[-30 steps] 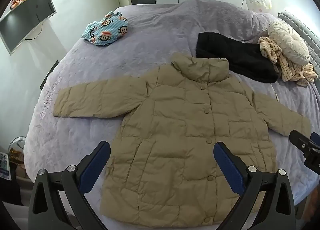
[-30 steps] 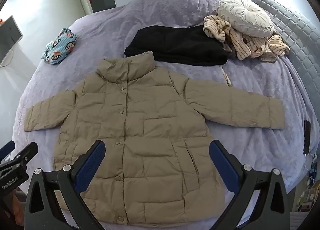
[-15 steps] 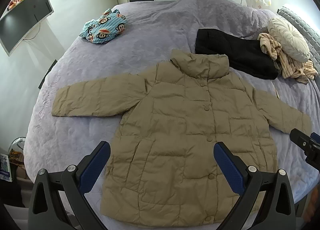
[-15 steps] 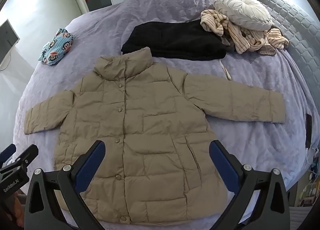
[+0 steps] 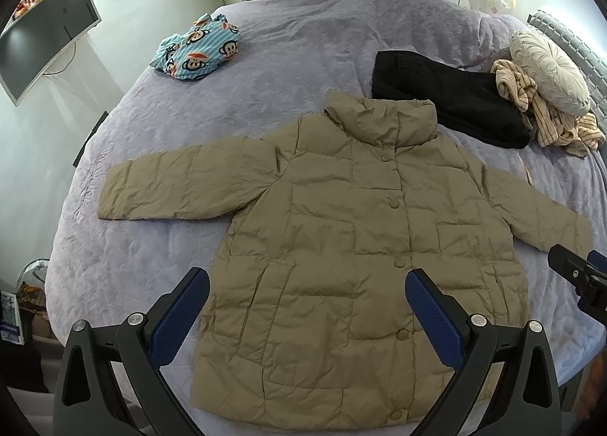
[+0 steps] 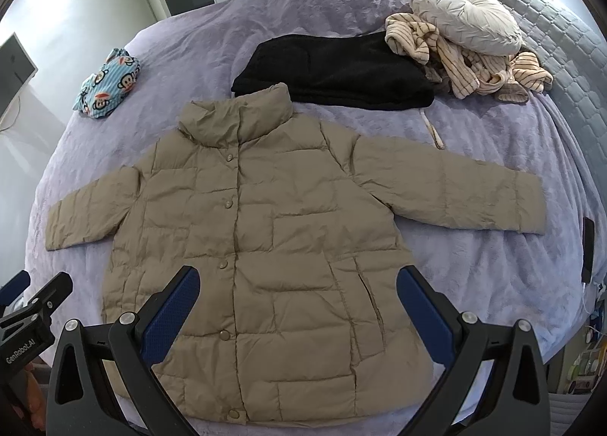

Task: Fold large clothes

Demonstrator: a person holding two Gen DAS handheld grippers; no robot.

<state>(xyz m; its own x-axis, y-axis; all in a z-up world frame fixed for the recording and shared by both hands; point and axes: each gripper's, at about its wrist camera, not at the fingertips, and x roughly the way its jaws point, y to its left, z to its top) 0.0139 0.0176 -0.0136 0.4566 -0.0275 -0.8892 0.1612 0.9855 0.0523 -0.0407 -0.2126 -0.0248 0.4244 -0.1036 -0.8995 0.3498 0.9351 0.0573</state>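
- The tan puffer jacket (image 5: 364, 246) lies flat and face up in the middle of the bed, buttoned down the front, both sleeves spread out sideways, collar pointing to the far end.
- Its hem runs along the near edge of the bed; in the right wrist view the hem (image 6: 265, 409) sits just short of that edge.
- The person's-left sleeve cuff (image 5: 114, 193) stops short of the bed's left edge, with a strip of bare cover beyond it.
- The other sleeve cuff (image 6: 527, 204) ends well inside the right side, with open cover between it and a dark phone (image 6: 588, 250) lying near that edge.
- The left gripper (image 5: 307, 307) hangs above the lower part of the jacket, its blue-padded fingers spread wide, gripping nothing.
- The right gripper (image 6: 297, 303) hangs likewise over the lower front, fingers wide apart and empty.
- The collar touches or slightly overlaps a folded black garment (image 6: 334, 71) behind it.
- A striped beige garment (image 6: 466, 64) lies crumpled beside the black one, partly under a round cream cushion (image 6: 463, 14).
- A blue monkey-print bundle (image 5: 197, 49) sits well apart at the far left, with broad open cover between it and the jacket.
- The lilac bed cover (image 5: 288, 68) is bare across the far middle.
- A monitor (image 5: 41, 52) stands off the bed's left side.
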